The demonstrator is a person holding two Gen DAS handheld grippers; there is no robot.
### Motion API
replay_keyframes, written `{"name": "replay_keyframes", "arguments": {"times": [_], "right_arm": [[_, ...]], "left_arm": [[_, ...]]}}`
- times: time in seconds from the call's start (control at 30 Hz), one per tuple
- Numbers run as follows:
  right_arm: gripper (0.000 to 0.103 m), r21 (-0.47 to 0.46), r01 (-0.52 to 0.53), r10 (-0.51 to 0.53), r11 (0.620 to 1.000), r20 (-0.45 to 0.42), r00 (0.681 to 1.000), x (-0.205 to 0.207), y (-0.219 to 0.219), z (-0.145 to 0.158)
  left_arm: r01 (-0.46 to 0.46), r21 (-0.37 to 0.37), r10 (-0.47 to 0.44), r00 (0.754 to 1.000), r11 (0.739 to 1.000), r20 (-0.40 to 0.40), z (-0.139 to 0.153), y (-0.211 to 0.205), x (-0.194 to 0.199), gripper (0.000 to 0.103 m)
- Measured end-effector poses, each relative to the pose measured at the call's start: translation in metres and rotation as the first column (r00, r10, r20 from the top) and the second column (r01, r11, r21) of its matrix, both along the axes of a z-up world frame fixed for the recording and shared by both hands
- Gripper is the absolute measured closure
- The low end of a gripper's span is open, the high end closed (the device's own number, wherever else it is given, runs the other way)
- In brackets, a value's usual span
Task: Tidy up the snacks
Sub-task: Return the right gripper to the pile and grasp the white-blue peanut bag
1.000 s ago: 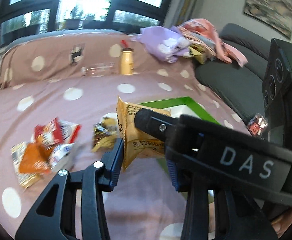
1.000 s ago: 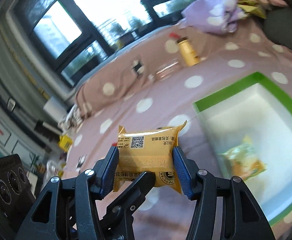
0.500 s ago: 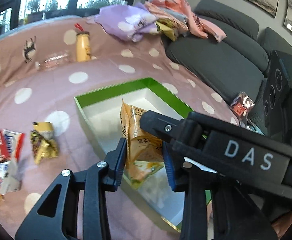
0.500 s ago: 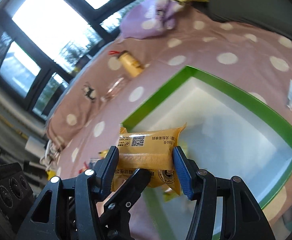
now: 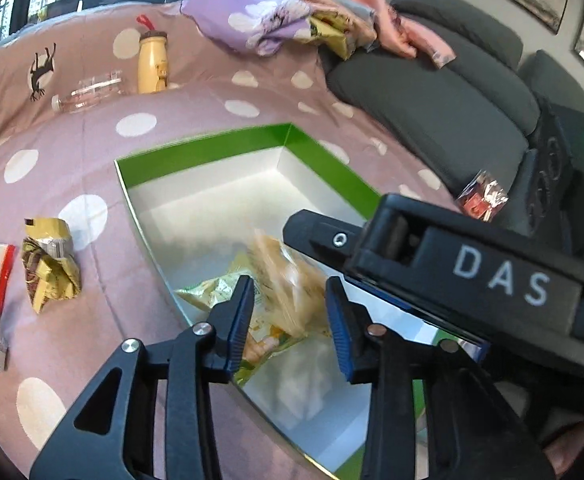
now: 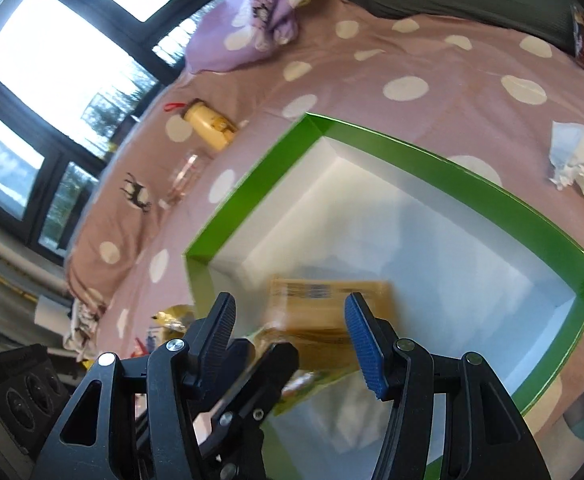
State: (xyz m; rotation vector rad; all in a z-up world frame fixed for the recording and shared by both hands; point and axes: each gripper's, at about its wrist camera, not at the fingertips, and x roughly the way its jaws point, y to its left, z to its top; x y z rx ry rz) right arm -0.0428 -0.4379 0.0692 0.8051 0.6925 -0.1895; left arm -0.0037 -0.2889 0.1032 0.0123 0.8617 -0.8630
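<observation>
A green-rimmed white box [image 5: 212, 148] [image 6: 252, 188] lies on the spotted pink bedspread. An orange snack packet [image 5: 288, 292] [image 6: 328, 308] is blurred in motion just above the box floor, between the fingers of both grippers. The jaws of my left gripper [image 5: 290, 284] are opening and its blue pads stand off the packet. My right gripper [image 6: 290, 300] is opening too, its pads clear of the packet; its black body [image 5: 492, 280] crosses the left wrist view. A yellow-green packet [image 5: 212, 292] [image 6: 316, 388] lies in the box under the orange one.
Loose snack packets [image 5: 48, 268] lie on the bedspread left of the box. A yellow bottle [image 5: 154, 64] [image 6: 208, 124] and a clear bottle [image 5: 88, 92] sit beyond it. Crumpled white paper [image 6: 580, 160] lies right of the box. A dark sofa [image 5: 432, 100] with clothes borders the bed.
Both grippers carried the orange packet from above the bedspread to over the box and lowered it. Their jaws have now widened and the packet has come loose, dropping into the box.
</observation>
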Motion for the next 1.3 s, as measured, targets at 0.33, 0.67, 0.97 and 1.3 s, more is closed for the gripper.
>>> {"name": "replay_keyframes", "arguments": {"times": [0.33,0.67,0.97,1.3], "right_arm": [[0.022,-0.123,-0.045,0.054,0.991,0.07,0.996,0.003,0.037,0.028],[0.015,-0.235,-0.162,0.187,0.958,0.087,0.979,0.019,0.095,0.041],[0.015,-0.218,-0.352,0.372,0.91,0.058,0.926,0.05,0.158,0.027],[0.015,-0.147,-0.498,0.5,0.854,-0.03,0.866,0.091,0.227,-0.009]], "left_arm": [[-0.188,-0.022,0.189,0.976,0.982,0.108,0.032,0.086,-0.005,0.02],[-0.475,0.036,0.47,0.877,0.879,0.097,0.024,0.212,0.0,0.011],[-0.671,0.08,0.672,0.74,0.737,0.012,-0.019,0.299,0.009,0.012],[-0.708,0.046,0.708,0.697,0.705,-0.113,-0.035,0.328,0.021,0.013]]}}
